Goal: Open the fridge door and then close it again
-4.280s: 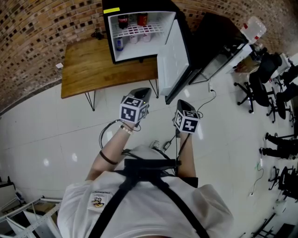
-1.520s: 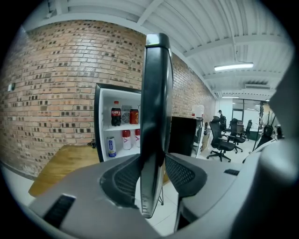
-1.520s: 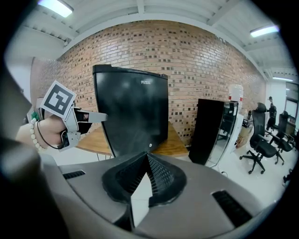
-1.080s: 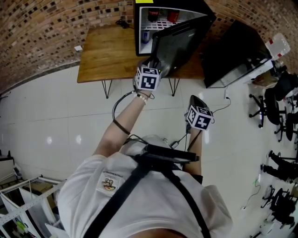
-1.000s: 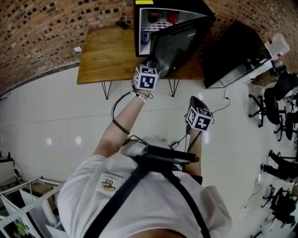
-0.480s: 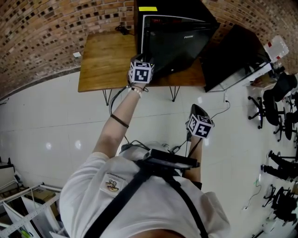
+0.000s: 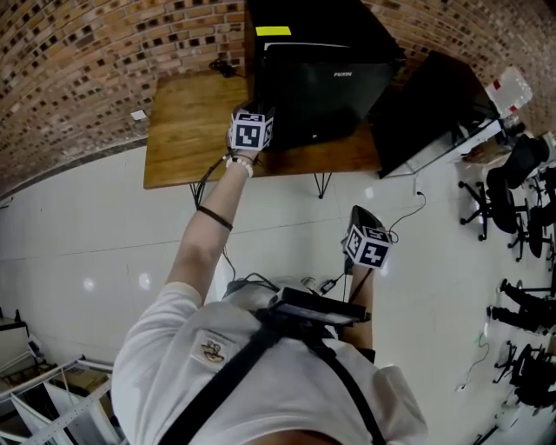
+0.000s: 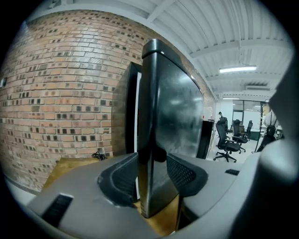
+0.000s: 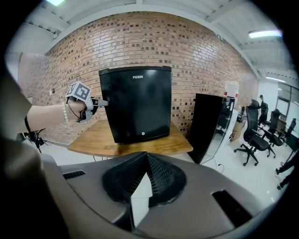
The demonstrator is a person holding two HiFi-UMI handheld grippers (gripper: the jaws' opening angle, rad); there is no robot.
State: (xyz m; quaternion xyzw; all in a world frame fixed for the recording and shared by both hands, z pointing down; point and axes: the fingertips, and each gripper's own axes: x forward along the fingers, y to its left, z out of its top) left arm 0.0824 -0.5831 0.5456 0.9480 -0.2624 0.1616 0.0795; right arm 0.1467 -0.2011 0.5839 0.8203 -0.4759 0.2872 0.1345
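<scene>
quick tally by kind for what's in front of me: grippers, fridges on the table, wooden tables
grippers: 2 (left gripper, right gripper)
mini fridge: 1
wooden table: 1
total: 4

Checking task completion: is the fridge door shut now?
Nearly shut: left gripper grips the fridge door edge; a thin white strip shows between it and the cabinet.

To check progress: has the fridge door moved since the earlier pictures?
Yes. The fridge door has swung from open to nearly flush against the fridge body.
</scene>
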